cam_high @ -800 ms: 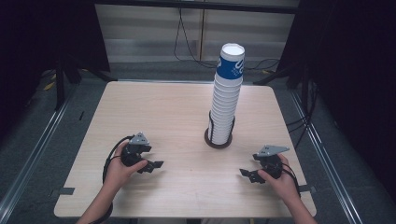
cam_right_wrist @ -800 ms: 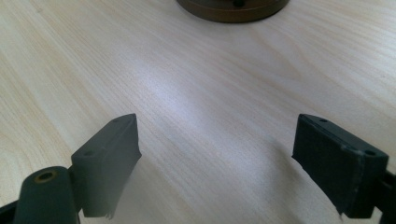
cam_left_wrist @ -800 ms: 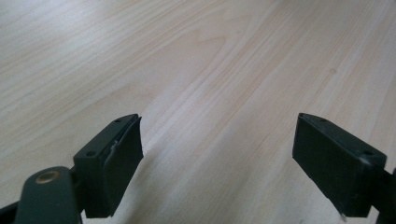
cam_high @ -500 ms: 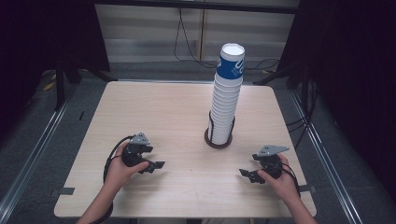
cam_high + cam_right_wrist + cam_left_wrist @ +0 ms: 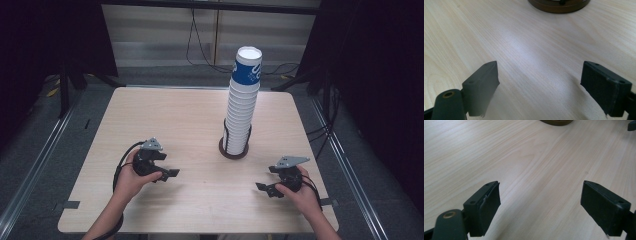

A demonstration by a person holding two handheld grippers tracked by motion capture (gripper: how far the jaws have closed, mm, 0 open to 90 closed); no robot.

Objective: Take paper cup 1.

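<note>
A tall stack of paper cups [image 5: 241, 107] stands upright a little right of the middle of the wooden table [image 5: 165, 120], toward its far half. The top cup [image 5: 248, 67] is blue with white print and its white inside shows; the cups below it are white. The stack sits in a dark round holder [image 5: 234, 150] with thin black uprights at its foot. The brown rim of that holder [image 5: 559, 5] shows at the top edge of the right gripper view, and a sliver of it [image 5: 556, 122] shows at the top of the left gripper view.

The left gripper [image 5: 167, 171] lies low over the table near the front left, held in the person's left hand [image 5: 131, 177], pointing toward the middle. Its jaws stand wide apart with only bare wood between them. The right gripper [image 5: 264, 186] is at the front right in the right hand [image 5: 302, 192], pointing inward, its jaws also spread wide with nothing in them. Both grippers are well apart from the stack, one to each side of it. A black cable [image 5: 122, 162] loops from the left gripper.
</note>
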